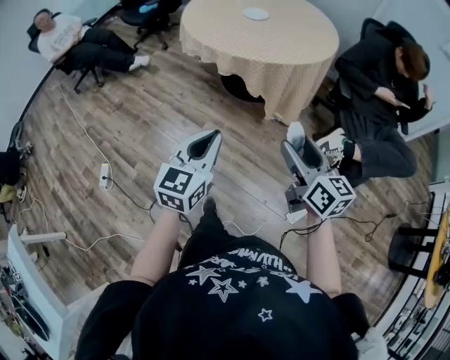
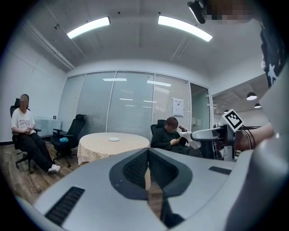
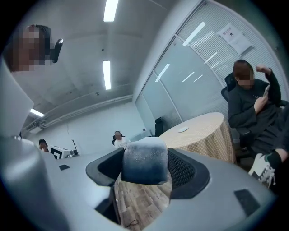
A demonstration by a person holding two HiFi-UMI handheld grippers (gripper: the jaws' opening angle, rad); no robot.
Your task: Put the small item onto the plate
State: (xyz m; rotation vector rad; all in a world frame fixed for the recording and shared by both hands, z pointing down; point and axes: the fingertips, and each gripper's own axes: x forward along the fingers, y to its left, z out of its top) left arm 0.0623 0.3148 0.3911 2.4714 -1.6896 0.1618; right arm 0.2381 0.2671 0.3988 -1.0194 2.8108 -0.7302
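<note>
Floor [image 1: 140,112] of wood planks lies between me and the round worktop [image 1: 281,49], which stands well ahead under a checked cloth. The plate [image 1: 256,13] sits near its far side, small and white.

My right gripper [image 1: 298,144] has its jaws closed on the item [image 3: 144,162], a pale, soft-looking block pinched from both sides, its top poking past the tips. It hangs in the air above the floor, well apart from the plate. My left gripper [image 2: 147,158] has its jaws pressed together on themselves, with only a thin seam showing between the pads. The two grippers are held side by side in front of me and point towards the worktop.

To the right of the worktop a person in black [image 1: 380,77] sits looking at a phone, legs stretched my way; one shoe [image 1: 337,144] shows just beside the right gripper in the head view, down on the floor. At the far left a second person [image 1: 74,39] leans back in a chair. A dark office chair [image 1: 151,14] stands left of the worktop. A cable [image 1: 91,140] trails over the floor on my left to a power strip [image 1: 105,176], and another runs across just in front of my feet.
</note>
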